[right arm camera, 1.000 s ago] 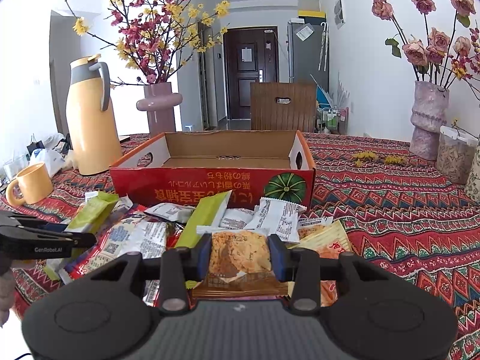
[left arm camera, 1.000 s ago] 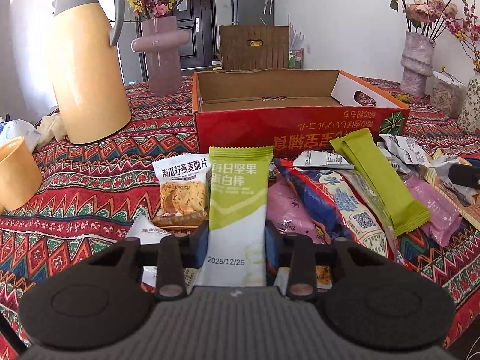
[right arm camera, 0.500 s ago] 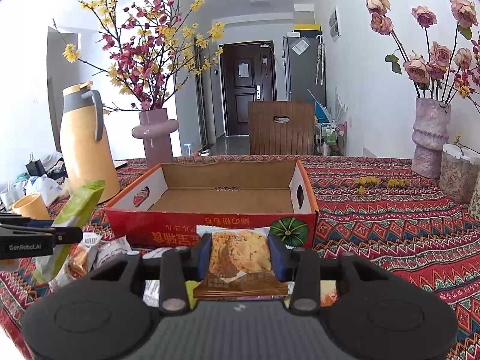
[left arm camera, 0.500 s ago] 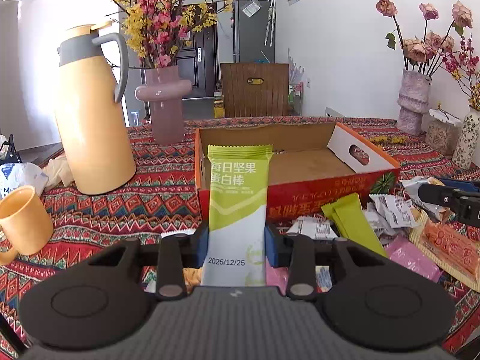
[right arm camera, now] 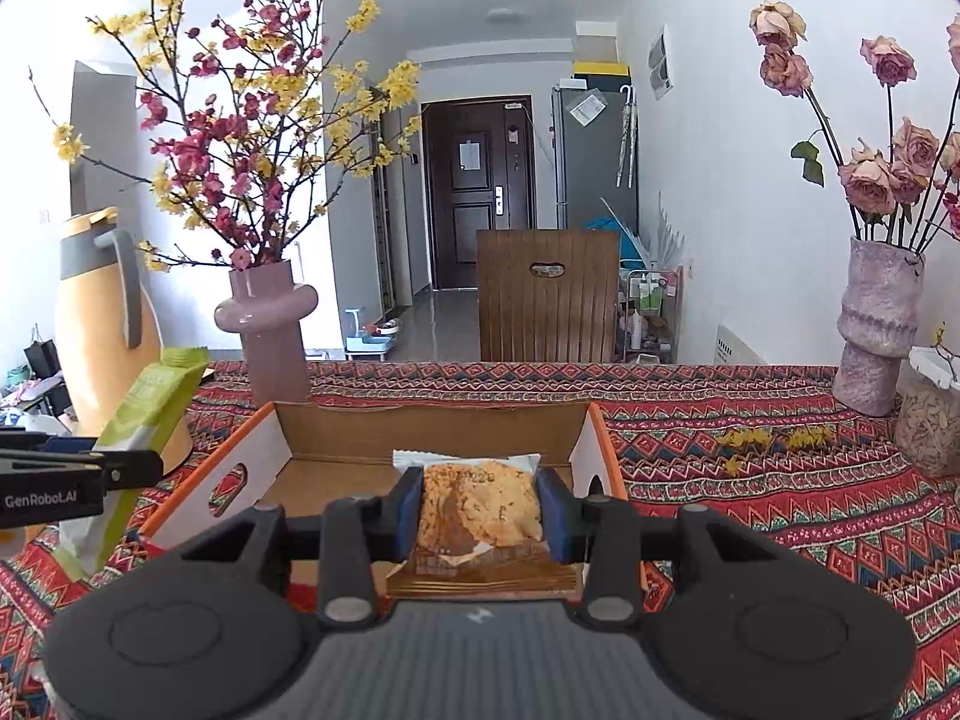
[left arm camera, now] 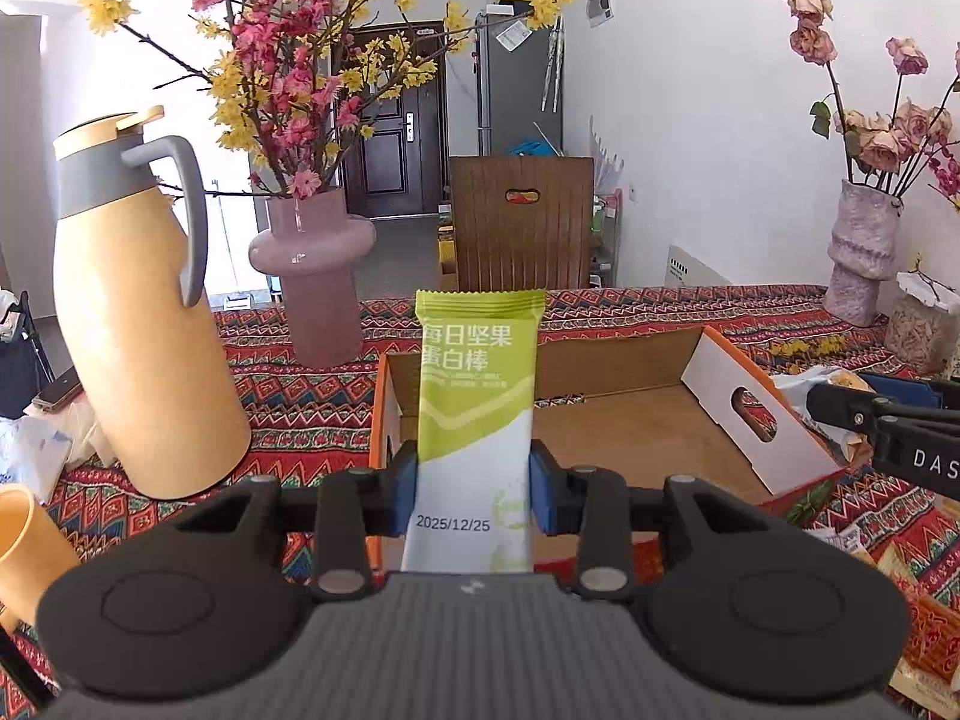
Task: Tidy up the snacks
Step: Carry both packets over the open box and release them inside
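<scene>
Holding a bar upright in our left gripper and a cookie pack in the right gripper, we face the box just ahead, both equally near.

On the green snack bar clamped in my left gripper I read the Chinese characters 每日坚果 over 蛋白棒, and lower on the same wrapper the date 2025/12/25. From my right camera, that gripper's side, left of the cardboard box, reads "GenRobot.AI". From my left camera, the right gripper, at the box's right, shows only "DAS" before the frame cuts it off.
</scene>
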A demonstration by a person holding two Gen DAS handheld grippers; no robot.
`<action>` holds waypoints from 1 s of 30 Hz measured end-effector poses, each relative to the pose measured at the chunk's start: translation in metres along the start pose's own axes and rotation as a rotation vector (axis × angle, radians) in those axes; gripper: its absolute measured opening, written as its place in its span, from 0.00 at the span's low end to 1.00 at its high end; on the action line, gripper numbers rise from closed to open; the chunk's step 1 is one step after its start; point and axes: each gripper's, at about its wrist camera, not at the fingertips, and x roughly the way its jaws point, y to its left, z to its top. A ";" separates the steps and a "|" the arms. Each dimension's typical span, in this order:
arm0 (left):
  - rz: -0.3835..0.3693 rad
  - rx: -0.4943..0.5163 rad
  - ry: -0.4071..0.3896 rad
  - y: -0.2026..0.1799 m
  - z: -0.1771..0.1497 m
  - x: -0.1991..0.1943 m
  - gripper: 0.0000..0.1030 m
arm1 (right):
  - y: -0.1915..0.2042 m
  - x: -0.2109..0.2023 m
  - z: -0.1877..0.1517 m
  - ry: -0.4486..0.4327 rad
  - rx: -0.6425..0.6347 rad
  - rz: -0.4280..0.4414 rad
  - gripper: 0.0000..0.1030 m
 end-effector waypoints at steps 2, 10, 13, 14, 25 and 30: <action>0.004 0.003 0.013 -0.003 0.007 0.014 0.36 | -0.001 0.015 0.006 0.016 -0.001 -0.010 0.38; 0.046 0.002 0.083 -0.014 0.024 0.076 0.36 | -0.002 0.089 0.009 0.156 -0.028 -0.028 0.38; 0.059 -0.005 0.106 -0.016 0.025 0.093 0.36 | 0.000 0.110 0.004 0.200 -0.043 -0.026 0.38; 0.061 -0.008 0.115 -0.015 0.024 0.098 0.36 | 0.001 0.114 0.003 0.209 -0.044 -0.025 0.38; 0.028 -0.004 0.112 -0.017 0.015 0.100 0.62 | -0.007 0.123 -0.004 0.230 -0.014 -0.015 0.64; 0.039 -0.010 0.072 -0.016 0.015 0.083 0.91 | -0.011 0.110 -0.002 0.189 0.016 -0.015 0.94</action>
